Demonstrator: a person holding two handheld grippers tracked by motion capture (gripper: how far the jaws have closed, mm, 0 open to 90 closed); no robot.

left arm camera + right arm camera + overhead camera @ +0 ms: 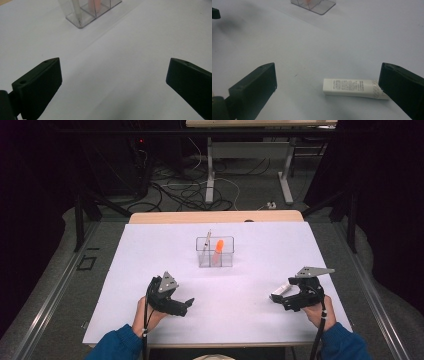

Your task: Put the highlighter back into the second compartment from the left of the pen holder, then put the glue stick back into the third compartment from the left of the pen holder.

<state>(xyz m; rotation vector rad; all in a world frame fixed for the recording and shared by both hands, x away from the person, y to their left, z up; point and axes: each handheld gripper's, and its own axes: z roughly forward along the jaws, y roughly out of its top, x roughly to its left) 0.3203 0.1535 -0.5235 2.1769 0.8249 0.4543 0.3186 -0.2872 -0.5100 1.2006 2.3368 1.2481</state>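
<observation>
In the high view, two grippers hovered over the white counter (250,320), one in each hand. The left gripper (189,304) sat near the front left, its jaws spread and nothing between them. The right gripper (281,301) sat near the front right, jaws apart as well, with one white tube (281,290) lying on the counter just at its tips. Farther back, near the middle, stood one clear organizer (215,252); it held one orange item (218,249) and one thin pale stick (208,240) that leaned out over the rim. In the left gripper view, the left gripper (113,75) showed its two black jaws wide apart over bare counter (140,50), holding nothing. The organizer (85,17) stood well ahead of them at the top edge, with the stick (75,10) in one compartment and the orange item (96,3) in the next. In the right gripper view, the right gripper (328,77) also showed two jaws standing wide, not pressing on anything. The single tube (352,88) lay flat on the counter (312,45) between them, much nearer one jaw, its crimped end just at that jaw; whether they touched I could not tell. Small print covered its side. The organizer (317,6) showed far ahead at the top edge.
</observation>
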